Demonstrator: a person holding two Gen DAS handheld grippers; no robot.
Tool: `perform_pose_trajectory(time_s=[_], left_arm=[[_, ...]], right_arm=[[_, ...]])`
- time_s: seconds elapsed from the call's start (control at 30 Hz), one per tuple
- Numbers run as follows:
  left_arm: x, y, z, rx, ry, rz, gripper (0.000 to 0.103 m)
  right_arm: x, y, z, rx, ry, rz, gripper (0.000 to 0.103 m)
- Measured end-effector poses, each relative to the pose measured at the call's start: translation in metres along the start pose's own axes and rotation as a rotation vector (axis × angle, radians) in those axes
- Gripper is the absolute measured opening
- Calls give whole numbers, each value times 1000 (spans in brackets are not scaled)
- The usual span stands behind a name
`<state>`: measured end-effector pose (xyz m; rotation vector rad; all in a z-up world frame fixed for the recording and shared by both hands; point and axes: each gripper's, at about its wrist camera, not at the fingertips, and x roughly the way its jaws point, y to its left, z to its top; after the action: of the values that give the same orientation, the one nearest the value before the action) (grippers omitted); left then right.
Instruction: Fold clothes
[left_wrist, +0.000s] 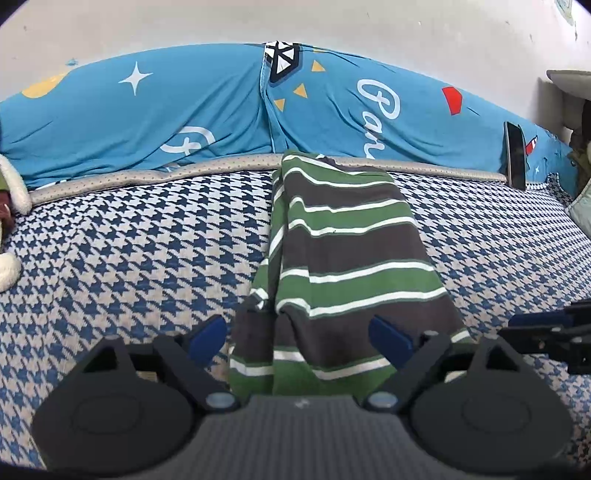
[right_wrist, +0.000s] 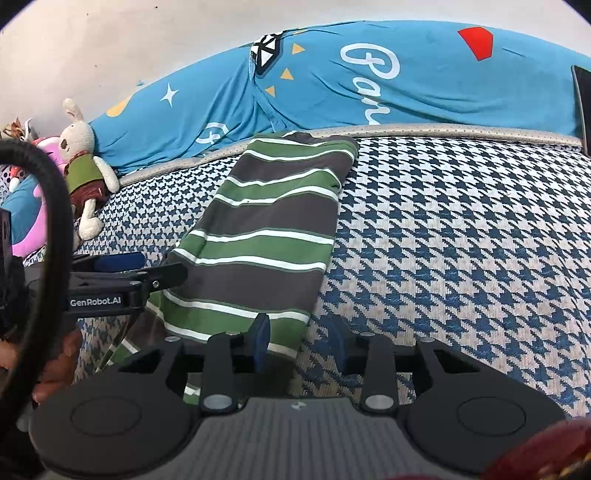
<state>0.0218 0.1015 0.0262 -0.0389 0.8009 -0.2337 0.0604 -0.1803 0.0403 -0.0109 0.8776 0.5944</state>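
A green, grey and white striped garment (left_wrist: 343, 251) (right_wrist: 266, 229) lies as a long narrow strip on the blue-and-white houndstooth bedcover (left_wrist: 129, 258) (right_wrist: 461, 240), running from me toward the wall. My left gripper (left_wrist: 299, 339) is open wide, hovering low with the strip's near end between its blue fingertips (left_wrist: 207, 339). My right gripper (right_wrist: 299, 345) is open at the near right corner, one fingertip (right_wrist: 260, 341) over the cloth and the other over the bedcover. In the right wrist view the left gripper (right_wrist: 129, 273) shows side-on at the strip's left edge.
A rolled bright blue quilt (left_wrist: 147, 118) (right_wrist: 406, 85) lines the wall behind the bed. A dark phone (left_wrist: 515, 155) leans against it at the right. A stuffed rabbit (right_wrist: 83, 166) and a pink plush toy (right_wrist: 48, 155) lie at the left. A hand (right_wrist: 55, 369) holds the left gripper.
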Motion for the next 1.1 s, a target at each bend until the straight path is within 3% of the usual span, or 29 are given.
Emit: perform_pose_trajectory(time_s=[0.5,0.63,0.77,1.1], left_arm=[[14,-1,0,25,52,-23,51],[15,-5,0,40,62,-34,25],[15,-6,-1,43,67,-25,13],[5,-3,-1,5,10,81,10]], right_arm=[[3,4,0,-18,7,8,36],[5,6,0,-21,14,7,36],[5,6,0,-22,16,8,36],[7,5,-1,-23,18,2,36]])
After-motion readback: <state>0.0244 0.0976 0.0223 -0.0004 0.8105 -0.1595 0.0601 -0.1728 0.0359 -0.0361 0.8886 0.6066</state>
